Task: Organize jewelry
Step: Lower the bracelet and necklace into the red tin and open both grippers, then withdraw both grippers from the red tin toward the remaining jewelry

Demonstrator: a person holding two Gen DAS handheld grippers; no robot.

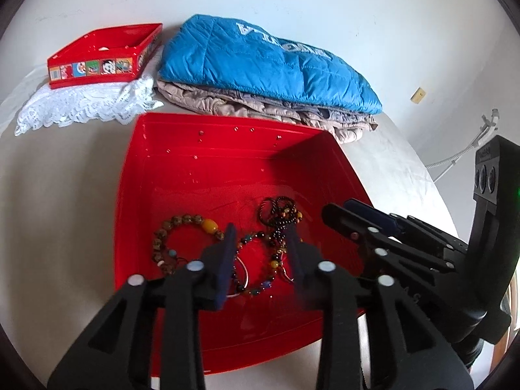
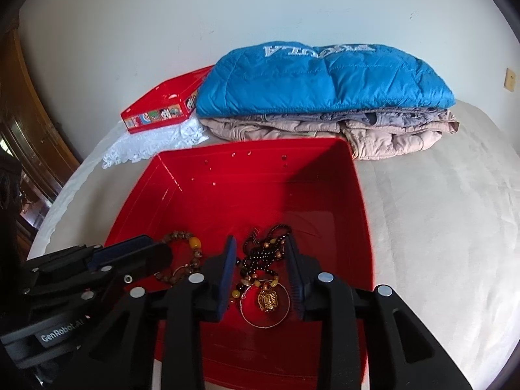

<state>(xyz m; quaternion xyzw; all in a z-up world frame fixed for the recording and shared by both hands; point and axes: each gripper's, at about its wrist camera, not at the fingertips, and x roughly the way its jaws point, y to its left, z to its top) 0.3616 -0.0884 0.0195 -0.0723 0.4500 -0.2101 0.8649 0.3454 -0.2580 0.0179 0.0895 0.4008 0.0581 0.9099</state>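
**Ana:** Beads first. How will that jewelry handle?

**Ben:** Lightly, I'd judge. All of it lies near the front of the big red tray: a brown bead bracelet with an amber bead on the left, a multicoloured bead bracelet beside it, and a dark bead necklace with a gold pendant inside a thin wire hoop on the right. Strung beads are limp; they'll sag and swing once lifted, and round beads may roll out of flat pads. The wire hoop looks easy to bend.

**Ana:** Where would you take hold?

**Ben:** Across a single strand, pinching over the cord between beads, away from the pendant. The necklace is piled on itself, so I'd expect a loop to drag its neighbour along.

**Ana:** And the grippers?

**Ben:** The left gripper stands partly open over the multicoloured bracelet, one finger on either side, nothing pinched. The right gripper is also partly open, straddling the necklace's heap, pads not pressing on it as far as I can see.

**Ana:** What can't you make out?

**Ben:** The fingers cover the near parts of both bracelets. Whether the strands are knotted together is unclear. The small red tin on the lace cloth far left shows little of its inside, and the folded blue jacket hides part of it from the right view.
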